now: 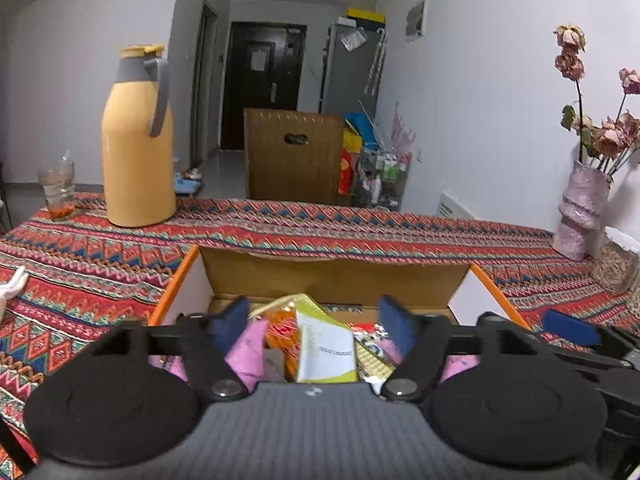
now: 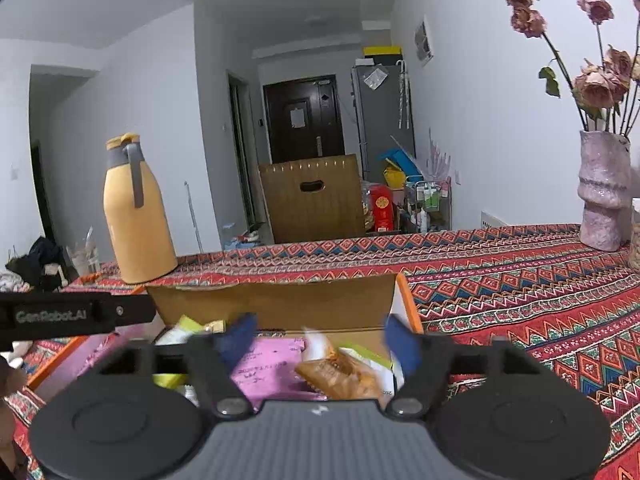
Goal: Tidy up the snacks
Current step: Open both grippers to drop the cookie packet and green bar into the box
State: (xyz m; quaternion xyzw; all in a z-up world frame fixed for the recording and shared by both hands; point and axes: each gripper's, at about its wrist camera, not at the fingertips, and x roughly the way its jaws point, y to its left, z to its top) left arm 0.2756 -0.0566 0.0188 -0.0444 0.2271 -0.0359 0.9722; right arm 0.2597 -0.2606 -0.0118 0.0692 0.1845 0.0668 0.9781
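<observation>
Left tongs (image 1: 316, 320): standing spread wide over the near edge of the box, nothing pressed between the blue pads; a white-and-green packet is lying between and just beyond them.
Right tongs (image 2: 322, 338): likewise spread, pinching nothing; a brown crinkled packet is resting below the gap, nearer the right pad.
Snack box (image 1: 340, 276): open cardboard carton with orange edging, sitting on the tabletop directly ahead of both tongs, its long axis running left to right.
White-and-green packet (image 1: 326, 350): flat, smooth, rectangular, standing on edge and leaning, long axis pointing away from the left tongs.
Brown packet (image 2: 340, 374): glossy, crumpled film, lumpy contents, long axis slanting from near right to far left.
Pink packets (image 2: 268, 360): soft matte wrap, lying flat along the box floor, left of the brown packet.
Orange packet (image 1: 282, 332): shiny print, wedged upright left of the white-and-green one.
Nearer hand: judged, the left tongs are better placed for the white-and-green packet, the right for the brown one.
Tabletop (image 2: 520, 280): covered in woven cloth with a red geometric pattern.
Flask (image 1: 138, 140): smooth yellow, grey handle, far left, well apart from the box.
Vase (image 2: 604, 192): rough pink, holding dried roses, far right.
</observation>
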